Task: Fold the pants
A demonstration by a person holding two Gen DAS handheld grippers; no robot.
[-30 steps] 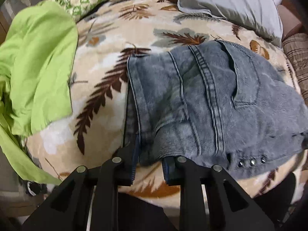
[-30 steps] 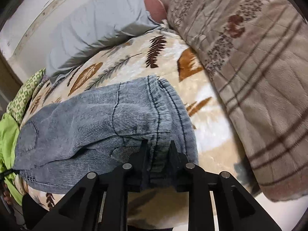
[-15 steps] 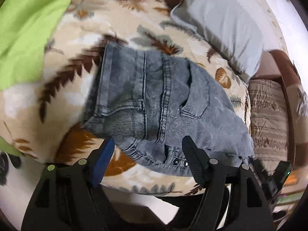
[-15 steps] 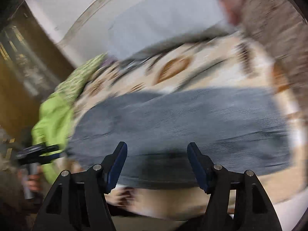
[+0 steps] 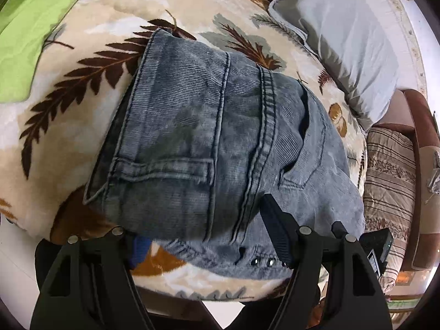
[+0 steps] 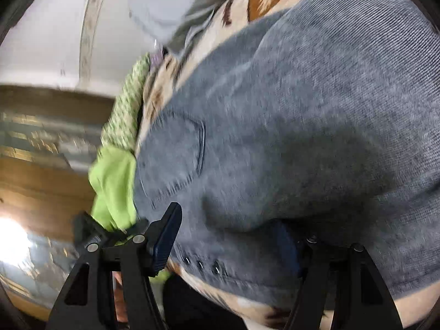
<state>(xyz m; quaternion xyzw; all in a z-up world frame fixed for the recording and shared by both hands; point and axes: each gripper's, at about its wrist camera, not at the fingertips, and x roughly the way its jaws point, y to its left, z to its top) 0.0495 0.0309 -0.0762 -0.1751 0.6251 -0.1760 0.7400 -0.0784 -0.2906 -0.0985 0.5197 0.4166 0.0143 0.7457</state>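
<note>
Black plastic fingers of the left gripper (image 5: 205, 228) stand wide apart at the near edge of the bed, one blue-padded fingertip tucked under the hem of the folded pants (image 5: 220, 148) and the other resting against the denim by the row of rivets (image 5: 262, 261); nothing is clamped between them. From the right wrist view, which is blurred, the right gripper (image 6: 231, 240) is likewise spread wide, its left finger lying at the waistband edge of the pants (image 6: 288, 137) and its right finger partly hidden beneath a bulge of cloth. The grey-blue pants lie folded into a compact stack on the leaf-printed blanket (image 5: 82, 77), back pocket (image 5: 305, 148) facing up, near the front edge of the bed. Beyond them to the left is a bright green cloth (image 5: 30, 27), and at the far side a grey pillow (image 5: 349, 44) leans by the white wall. A brown striped quilt (image 5: 390, 170) lies further right, next to a brown headboard (image 5: 423, 165).
</note>
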